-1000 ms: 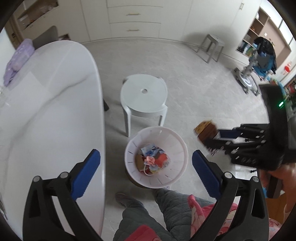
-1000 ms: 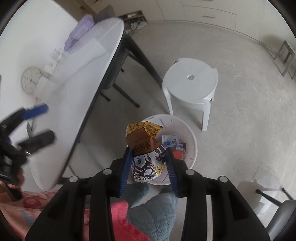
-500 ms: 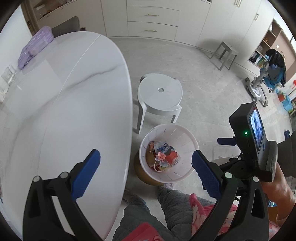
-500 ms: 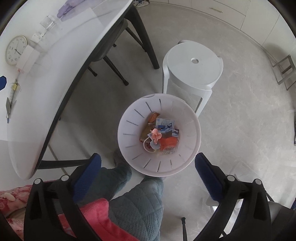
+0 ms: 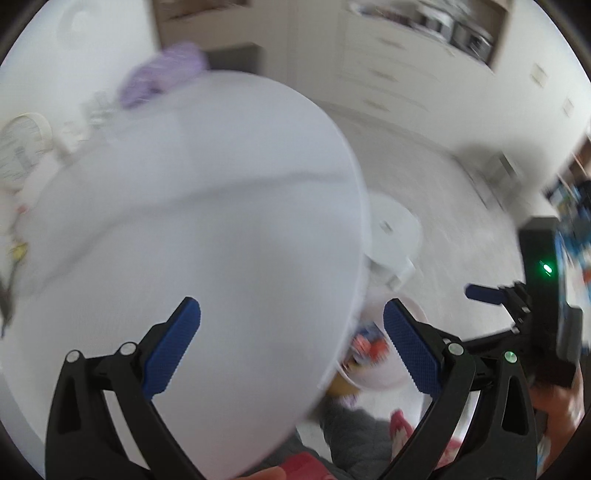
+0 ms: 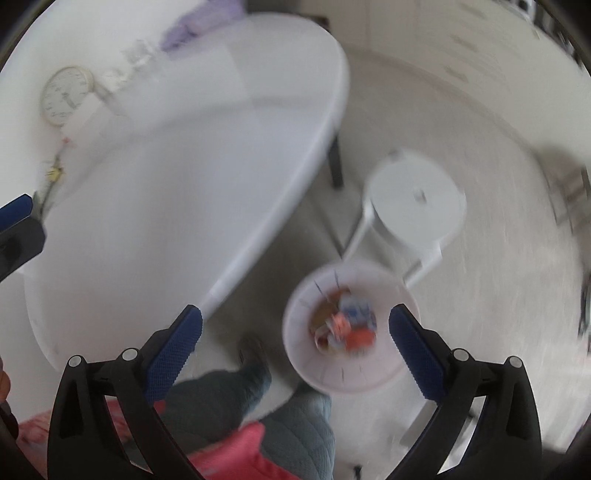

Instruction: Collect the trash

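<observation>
A white slatted waste basket stands on the floor with colourful trash in it, including orange, blue and brown pieces. My right gripper hangs open above the floor, the basket showing between its blue pads, nothing held. In the left wrist view the basket is half hidden by the edge of the white table. My left gripper is open and empty over the table's near end. The right gripper shows at the right of that view. Both views are blurred.
A white round stool stands beside the basket. On the table's far side lie a clock, a purple bundle and small items. The person's grey-trousered legs are below. White cabinets line the far wall.
The right gripper opened and the brown snack packet it held dropped into the basket. Both grippers then swung left and up, so the table fills more of each view.
</observation>
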Motion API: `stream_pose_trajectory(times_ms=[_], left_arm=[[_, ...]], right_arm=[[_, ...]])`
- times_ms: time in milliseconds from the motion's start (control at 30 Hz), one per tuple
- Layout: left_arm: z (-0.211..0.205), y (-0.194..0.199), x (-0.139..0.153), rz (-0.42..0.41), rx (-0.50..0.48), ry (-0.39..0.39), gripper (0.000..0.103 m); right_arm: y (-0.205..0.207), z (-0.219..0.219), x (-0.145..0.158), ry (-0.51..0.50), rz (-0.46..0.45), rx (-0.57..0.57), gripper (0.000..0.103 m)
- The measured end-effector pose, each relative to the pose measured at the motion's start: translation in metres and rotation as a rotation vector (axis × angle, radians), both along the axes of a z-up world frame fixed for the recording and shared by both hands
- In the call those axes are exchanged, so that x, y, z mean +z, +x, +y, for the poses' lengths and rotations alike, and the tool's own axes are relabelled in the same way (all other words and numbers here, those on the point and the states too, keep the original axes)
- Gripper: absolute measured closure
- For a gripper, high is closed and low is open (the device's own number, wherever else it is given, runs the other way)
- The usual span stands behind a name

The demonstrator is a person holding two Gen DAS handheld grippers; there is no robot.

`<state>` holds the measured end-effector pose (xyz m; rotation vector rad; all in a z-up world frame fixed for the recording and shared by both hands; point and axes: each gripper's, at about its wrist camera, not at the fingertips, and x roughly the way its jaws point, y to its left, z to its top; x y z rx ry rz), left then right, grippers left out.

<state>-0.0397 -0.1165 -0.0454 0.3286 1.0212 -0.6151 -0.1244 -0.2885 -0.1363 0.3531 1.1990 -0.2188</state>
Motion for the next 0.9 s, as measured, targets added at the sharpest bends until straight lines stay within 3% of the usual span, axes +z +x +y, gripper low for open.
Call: stream_pose_trajectory(times_ms=[300, 533, 700, 900], left_arm=[[0.092, 0.060, 0.108, -0.248, 0.332, -0.045, 0.008], [0.132, 0.071, 0.193, -0.429, 0.513, -0.099, 0.008], [0.136, 0.064, 0.204, -0.419, 0.548, -0.128, 0.008], [0.129, 0.058, 0.181, -0.382, 0.532, -0.067, 0.008]], right_arm=[[0.085, 0.070, 0.140, -0.084, -0.320, 0.202, 0.003], [0.109, 0.101, 0.239, -0.162, -0.535, 0.287, 0.002], [0.106, 0.108, 0.271, -0.171, -0.606, 0.303, 0.002], [0.102, 0.108, 0.263, -0.129, -0.590, 0.293, 0.002]])
